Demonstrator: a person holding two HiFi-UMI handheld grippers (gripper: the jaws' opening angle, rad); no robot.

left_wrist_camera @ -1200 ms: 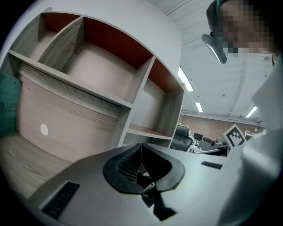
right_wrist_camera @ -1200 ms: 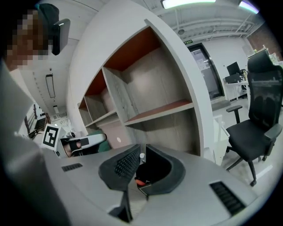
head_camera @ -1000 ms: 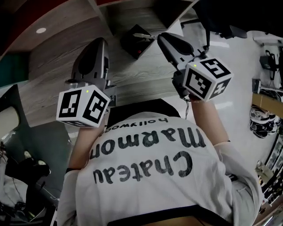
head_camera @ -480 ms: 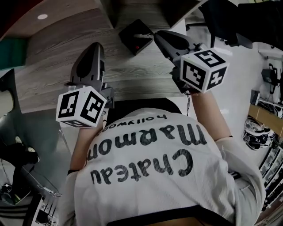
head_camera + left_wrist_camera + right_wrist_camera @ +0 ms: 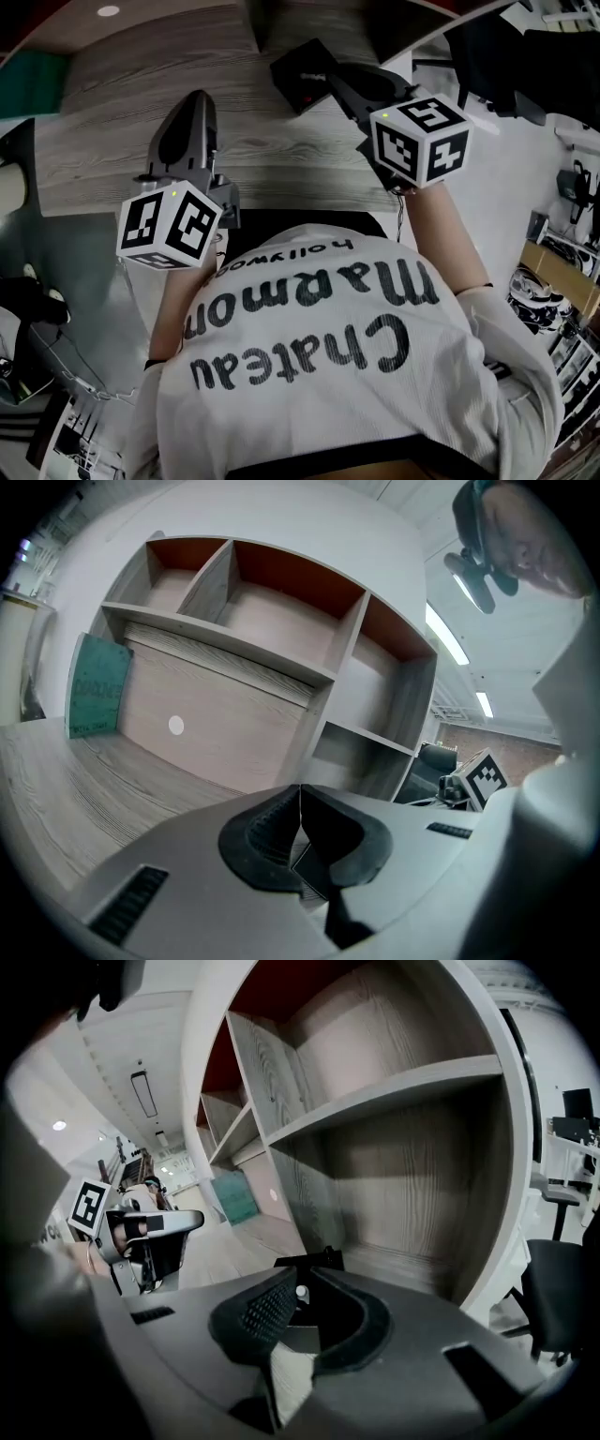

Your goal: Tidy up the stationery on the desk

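A black box-shaped desk item [image 5: 298, 67] with a red dot lies on the grey wood desk [image 5: 122, 94] below the shelves. My right gripper [image 5: 330, 77] points at it, its tips right at the item's near edge. In the right gripper view the jaws [image 5: 304, 1269] stand a narrow gap apart with nothing held, and the black item [image 5: 307, 1260] shows just beyond them. My left gripper [image 5: 197, 97] hovers over bare desk to the left. Its pads [image 5: 300, 789] touch at the tips and hold nothing.
A wooden shelf unit [image 5: 281, 621] with open compartments stands at the back of the desk [image 5: 375, 1101]. A green board [image 5: 97, 688] leans at the far left. A black office chair [image 5: 558, 1288] stands right of the desk. The person's white shirt [image 5: 319, 375] fills the lower head view.
Both grippers have shifted a little forward over the desk. The right gripper's tips have come up against the black item. Neither gripper has taken hold of anything.
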